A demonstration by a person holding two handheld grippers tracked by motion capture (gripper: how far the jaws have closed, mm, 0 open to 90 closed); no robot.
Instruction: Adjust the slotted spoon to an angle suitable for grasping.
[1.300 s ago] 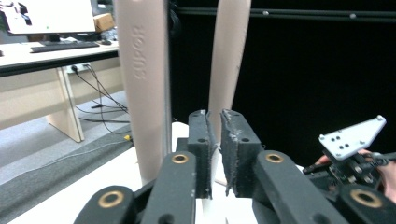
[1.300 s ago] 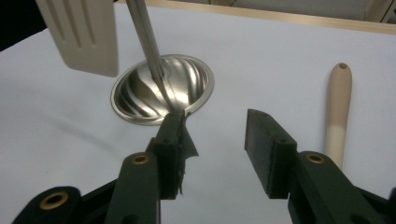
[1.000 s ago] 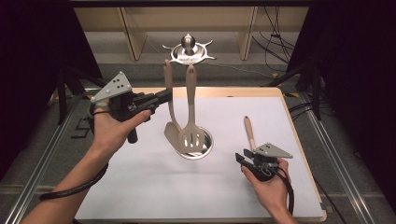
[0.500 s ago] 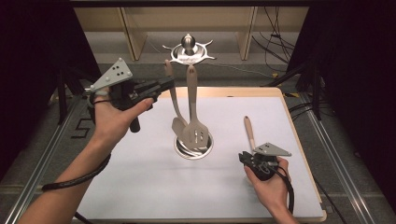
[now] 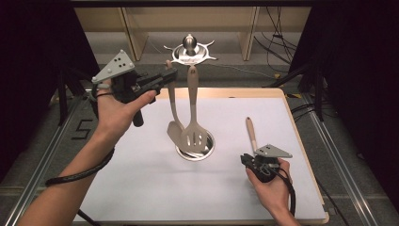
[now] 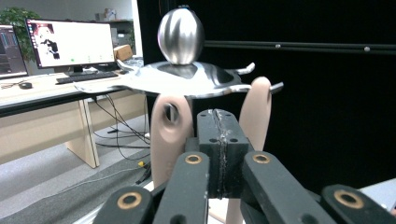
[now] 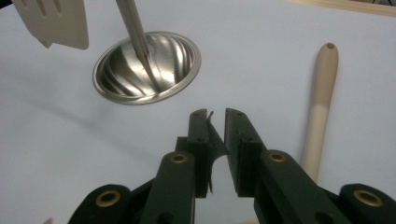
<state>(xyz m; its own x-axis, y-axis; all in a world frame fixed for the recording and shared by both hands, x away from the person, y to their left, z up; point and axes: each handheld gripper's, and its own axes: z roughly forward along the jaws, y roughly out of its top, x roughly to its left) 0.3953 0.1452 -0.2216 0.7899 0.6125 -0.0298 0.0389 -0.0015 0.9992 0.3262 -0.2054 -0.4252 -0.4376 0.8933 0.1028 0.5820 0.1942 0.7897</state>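
Shiny silver metal is what the tall stand is made of (a round ball on top, hooks under it, a bowl-shaped foot at the bottom). It is set in the middle of the white table sheet.

Two tools are hung from the hooks. One is a pale beige turner with long slots. The other is a pale beige flat spatula with no holes, and it is hung a little tilted, just to the left of the slotted one.

The left gripper is held up high in the air by the person's left hand. Its black tips are pointed at the top of the flat spatula's handle and are seen right next to it. In the left gripper view its two jaws are pressed flat together, with both beige handles close behind them. Whether the handle is nipped by them cannot be told.

A third tool, a pale beige stick-shaped handle with a small hole at its end, is laid flat on the sheet, well to the right of the stand. Its far end is pointed away from the person, and its near end is hidden by the right gripper. That gripper is held low over the sheet. Its jaws have just been closing and are now almost together, with nothing gripped between them. The beige handle is seen just beside them, on their right, untouched.
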